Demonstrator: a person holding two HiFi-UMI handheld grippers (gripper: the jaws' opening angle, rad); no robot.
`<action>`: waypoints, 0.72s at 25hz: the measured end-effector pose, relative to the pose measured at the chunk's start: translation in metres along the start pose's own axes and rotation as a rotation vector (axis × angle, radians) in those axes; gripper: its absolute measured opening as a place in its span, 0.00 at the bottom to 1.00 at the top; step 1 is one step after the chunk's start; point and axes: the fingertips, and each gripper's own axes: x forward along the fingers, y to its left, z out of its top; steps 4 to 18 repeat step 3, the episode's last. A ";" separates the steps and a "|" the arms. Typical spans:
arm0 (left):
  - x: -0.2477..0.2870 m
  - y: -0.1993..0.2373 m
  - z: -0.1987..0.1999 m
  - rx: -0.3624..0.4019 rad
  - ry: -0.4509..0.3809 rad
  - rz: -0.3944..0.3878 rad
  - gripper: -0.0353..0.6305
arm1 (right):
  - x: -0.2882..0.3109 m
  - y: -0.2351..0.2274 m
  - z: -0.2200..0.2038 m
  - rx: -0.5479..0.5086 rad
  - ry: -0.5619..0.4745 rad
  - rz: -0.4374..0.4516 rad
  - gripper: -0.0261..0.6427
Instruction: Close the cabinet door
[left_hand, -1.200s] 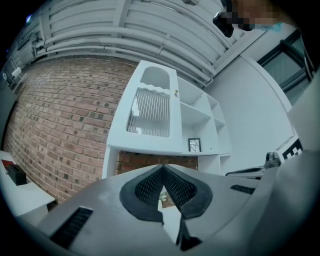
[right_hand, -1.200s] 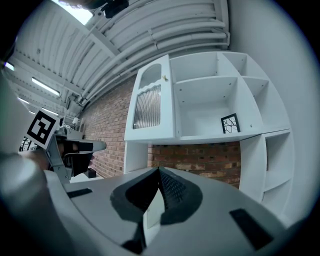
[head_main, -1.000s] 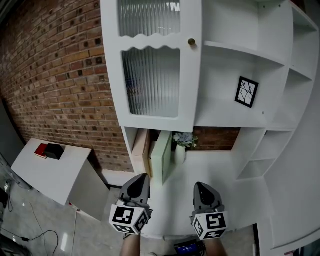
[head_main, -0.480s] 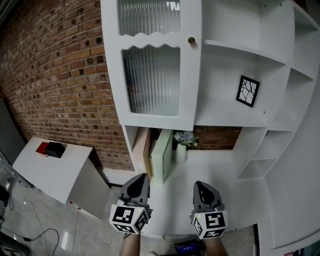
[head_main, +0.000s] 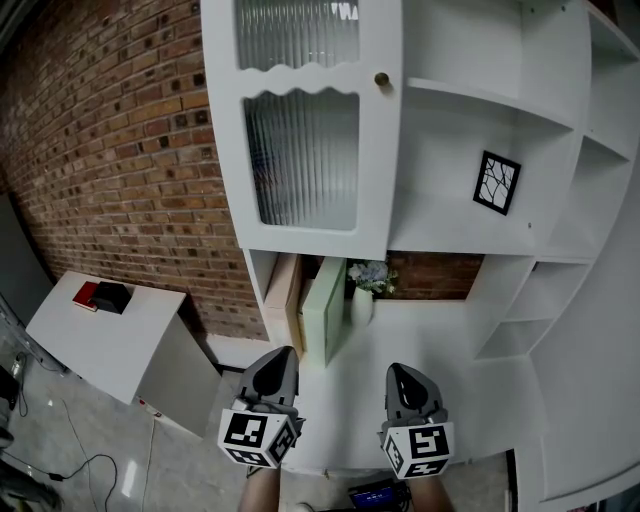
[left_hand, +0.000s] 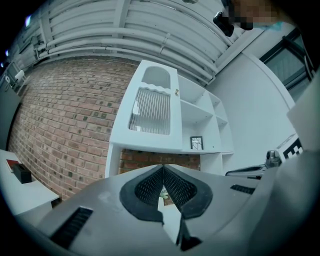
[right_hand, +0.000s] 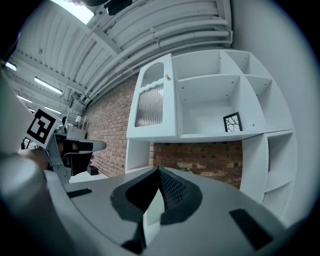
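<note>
Bare white counter (head_main: 430, 335) at bottom centre: open run from the frame bottom up to the niche. Left part of the niche is blocked by a pale green panel (head_main: 325, 308), with a vase with flowers (head_main: 362, 295) just beside it on the right. Right part is free to the brick back. Glass cabinet door (head_main: 300, 130) with knob (head_main: 382, 79) fills upper centre. Open shelves (head_main: 470, 105) upper right are free, only a framed picture (head_main: 494, 183) at the back. Side table (head_main: 110, 345) lower left, well apart.
</note>
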 end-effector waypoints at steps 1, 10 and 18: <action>0.000 0.000 0.000 -0.001 0.001 0.002 0.08 | 0.000 -0.001 -0.001 0.001 0.000 0.000 0.04; 0.000 -0.001 0.000 -0.003 0.002 0.006 0.08 | -0.001 -0.002 -0.002 0.001 0.000 0.000 0.04; 0.000 -0.001 0.000 -0.003 0.002 0.006 0.08 | -0.001 -0.002 -0.002 0.001 0.000 0.000 0.04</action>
